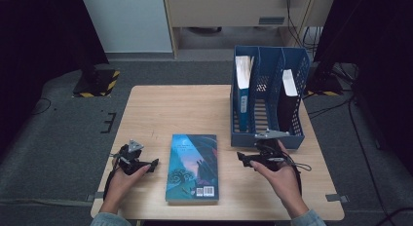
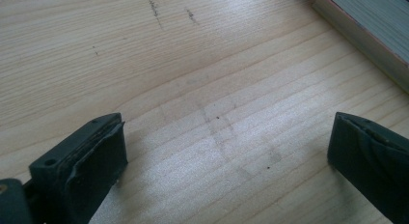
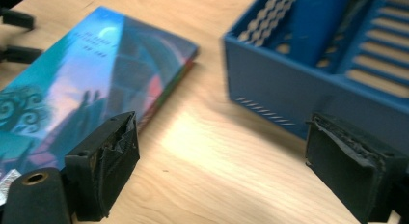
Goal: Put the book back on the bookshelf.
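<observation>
1. Flanking the book (image 1: 193, 167), the left gripper (image 1: 155, 163) and right gripper (image 1: 239, 157) rest on the table (image 1: 160, 104), jaws spread wide, gripping nothing.
2. Book lies flat, cover up, between them.
3. Blue file rack (image 1: 269, 97) stands just beyond the right gripper.

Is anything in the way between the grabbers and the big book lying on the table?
No. The book lies flat with bare table on both sides. The left gripper and the right gripper are both open, each facing a side of it with nothing between.
</observation>
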The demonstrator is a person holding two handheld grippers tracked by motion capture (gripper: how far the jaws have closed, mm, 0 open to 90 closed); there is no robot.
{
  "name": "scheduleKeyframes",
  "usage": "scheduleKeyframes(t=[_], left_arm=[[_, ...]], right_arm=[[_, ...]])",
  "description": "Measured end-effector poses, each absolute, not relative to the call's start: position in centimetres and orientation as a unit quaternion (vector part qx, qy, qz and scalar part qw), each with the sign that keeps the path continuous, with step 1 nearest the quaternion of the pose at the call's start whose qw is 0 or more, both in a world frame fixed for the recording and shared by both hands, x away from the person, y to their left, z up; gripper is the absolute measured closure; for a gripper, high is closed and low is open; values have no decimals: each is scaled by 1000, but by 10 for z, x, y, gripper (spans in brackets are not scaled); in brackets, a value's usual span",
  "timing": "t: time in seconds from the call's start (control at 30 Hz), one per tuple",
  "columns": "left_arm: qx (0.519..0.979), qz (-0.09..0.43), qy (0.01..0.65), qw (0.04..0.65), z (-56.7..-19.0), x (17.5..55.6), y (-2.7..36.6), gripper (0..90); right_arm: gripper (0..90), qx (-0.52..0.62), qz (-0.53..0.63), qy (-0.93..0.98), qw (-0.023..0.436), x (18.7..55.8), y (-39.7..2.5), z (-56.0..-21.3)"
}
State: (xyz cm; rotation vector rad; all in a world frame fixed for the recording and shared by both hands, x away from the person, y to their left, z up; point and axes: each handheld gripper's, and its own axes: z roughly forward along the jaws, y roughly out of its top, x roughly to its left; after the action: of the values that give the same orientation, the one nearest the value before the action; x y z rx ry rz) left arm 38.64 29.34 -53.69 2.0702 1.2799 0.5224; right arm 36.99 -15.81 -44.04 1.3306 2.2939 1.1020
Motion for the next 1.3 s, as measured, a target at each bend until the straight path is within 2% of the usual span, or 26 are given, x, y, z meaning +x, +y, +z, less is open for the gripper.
scheduleKeyframes(t=[0.17,0.43,0.5,0.6,0.73,0.8,0.93,1.07,1.2,1.3], left_arm=[[789,198,486,321,-537,386,294,0],[792,193,484,318,-534,385,299,18],[789,191,482,329,-531,385,300,51],[792,198,469,336,-525,380,298,54],[794,185,454,358,-515,373,293,61],[787,173,450,385,-510,371,290,129],[784,151,454,395,-503,366,281,132],[752,135,476,435,-495,361,272,120],[772,147,455,419,-491,354,255,120],[793,145,442,394,-494,348,243,119]], right_arm=[[99,438,380,808,104,366,-134,-451],[76,396,365,837,95,365,-98,-467],[103,383,364,845,88,366,-92,-473],[138,375,355,853,77,365,-87,-482],[143,377,352,854,70,364,-83,-489],[184,372,350,857,67,363,-81,-492],[160,360,354,861,55,361,-76,-500],[153,350,371,858,55,354,-77,-502],[125,343,375,859,66,349,-76,-501],[138,336,379,860,51,347,-74,-502]])
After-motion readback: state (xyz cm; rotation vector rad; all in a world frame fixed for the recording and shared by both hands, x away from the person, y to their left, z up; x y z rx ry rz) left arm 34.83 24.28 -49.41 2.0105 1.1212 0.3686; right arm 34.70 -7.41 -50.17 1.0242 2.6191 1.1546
